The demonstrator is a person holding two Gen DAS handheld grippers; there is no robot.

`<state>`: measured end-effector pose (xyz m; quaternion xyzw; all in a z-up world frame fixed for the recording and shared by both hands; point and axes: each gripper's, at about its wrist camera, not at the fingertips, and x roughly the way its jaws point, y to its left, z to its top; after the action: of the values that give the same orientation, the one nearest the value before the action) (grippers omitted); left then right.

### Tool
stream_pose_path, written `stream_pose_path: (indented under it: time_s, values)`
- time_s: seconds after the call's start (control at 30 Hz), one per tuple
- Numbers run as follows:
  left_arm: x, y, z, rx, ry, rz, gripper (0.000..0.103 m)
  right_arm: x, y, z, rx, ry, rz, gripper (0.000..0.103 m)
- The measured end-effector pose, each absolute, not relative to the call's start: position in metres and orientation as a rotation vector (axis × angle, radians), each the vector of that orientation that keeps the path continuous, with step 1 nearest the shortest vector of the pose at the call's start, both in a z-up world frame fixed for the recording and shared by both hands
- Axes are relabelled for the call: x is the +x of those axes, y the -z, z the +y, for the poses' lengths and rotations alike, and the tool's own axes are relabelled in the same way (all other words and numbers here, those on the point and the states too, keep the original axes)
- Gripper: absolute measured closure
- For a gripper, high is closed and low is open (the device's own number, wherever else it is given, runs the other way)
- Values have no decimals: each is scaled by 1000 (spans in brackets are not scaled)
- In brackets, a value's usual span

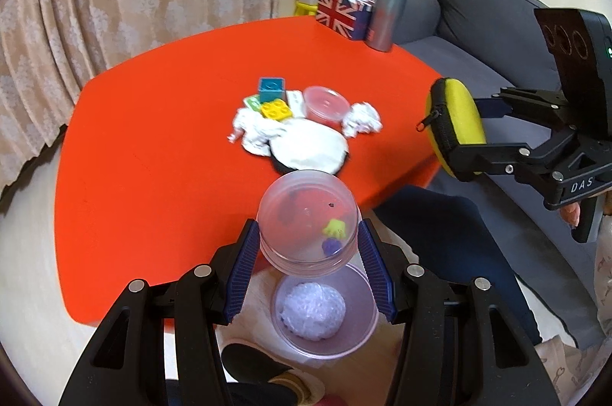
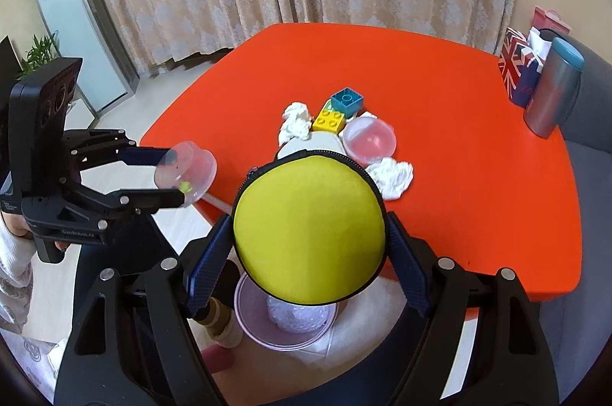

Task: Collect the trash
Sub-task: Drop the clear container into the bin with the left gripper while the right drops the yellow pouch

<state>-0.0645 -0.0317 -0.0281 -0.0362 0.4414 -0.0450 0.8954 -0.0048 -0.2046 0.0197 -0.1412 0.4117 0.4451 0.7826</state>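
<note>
A clear plastic jar (image 1: 308, 220), with small yellow and purple bits inside, is pinched between the blue pads of the left gripper (image 1: 309, 253), above a pink bin (image 1: 323, 310) on the floor that holds a white wad. The right gripper (image 2: 310, 249) pinches a yellow zip pouch (image 2: 308, 228) over the same bin. On the orange table (image 1: 153, 157), at 12 o'clock from the jar, lie crumpled tissues (image 1: 361, 119), toy blocks (image 1: 272, 100) and a pink lid (image 1: 326, 103), close together.
</note>
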Motion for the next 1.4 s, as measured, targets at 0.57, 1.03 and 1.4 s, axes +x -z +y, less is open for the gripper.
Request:
stream_pose_path:
  time_s: [0.57, 1.03, 1.4]
  values:
    - [-88, 35, -64, -73, 116, 867, 10, -37, -20, -225, -291, -970, 863, 25]
    - [-96, 33, -47, -95, 38, 852, 8, -43, -11, -217, -304, -995, 877, 25]
    - [-112, 26, -17, -159, -69, 820, 8, -55, 4, -197, -330, -1064, 905, 25]
